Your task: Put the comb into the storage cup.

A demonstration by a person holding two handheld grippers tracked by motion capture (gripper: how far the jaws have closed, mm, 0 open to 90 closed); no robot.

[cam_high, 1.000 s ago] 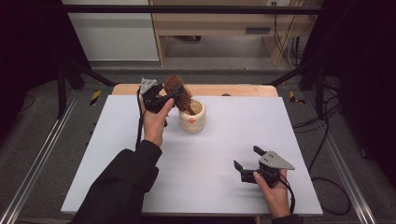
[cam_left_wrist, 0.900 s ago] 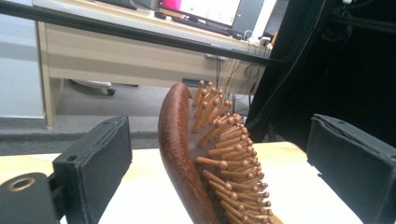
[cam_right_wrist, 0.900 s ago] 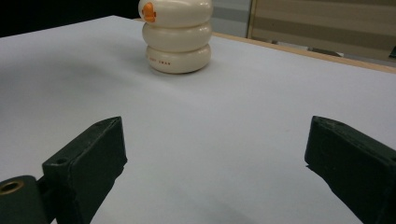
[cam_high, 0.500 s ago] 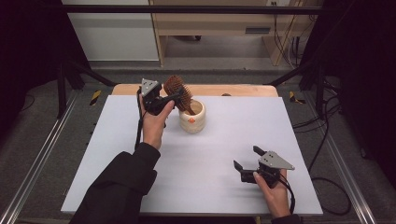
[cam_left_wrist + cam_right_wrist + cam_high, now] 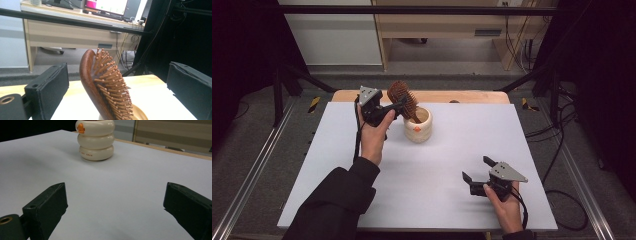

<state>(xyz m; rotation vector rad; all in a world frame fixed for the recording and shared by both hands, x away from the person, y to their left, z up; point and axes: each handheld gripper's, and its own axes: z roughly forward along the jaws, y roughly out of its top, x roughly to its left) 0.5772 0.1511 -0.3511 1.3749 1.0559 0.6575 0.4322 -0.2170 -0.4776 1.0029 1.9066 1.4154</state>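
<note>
A brown wooden hairbrush (image 5: 402,96) stands handle-down in a cream ribbed cup (image 5: 418,131) at the back middle of the white board (image 5: 422,200). My left gripper (image 5: 398,104) is raised beside the cup with its jaws on either side of the brush head. In the left gripper view the jaws stand wide apart around the brush (image 5: 100,82), with gaps on both sides, and the cup rim (image 5: 138,115) shows below. My right gripper (image 5: 476,168) rests open near the front right of the board. The right gripper view looks at the cup (image 5: 95,141), which has an orange mark near its top.
A wooden tabletop edge (image 5: 472,96) shows behind the white board. A desk with drawers (image 5: 437,25) stands farther back on the floor. Black frame bars (image 5: 412,9) run overhead and at both sides. Cables (image 5: 557,145) hang off the right side.
</note>
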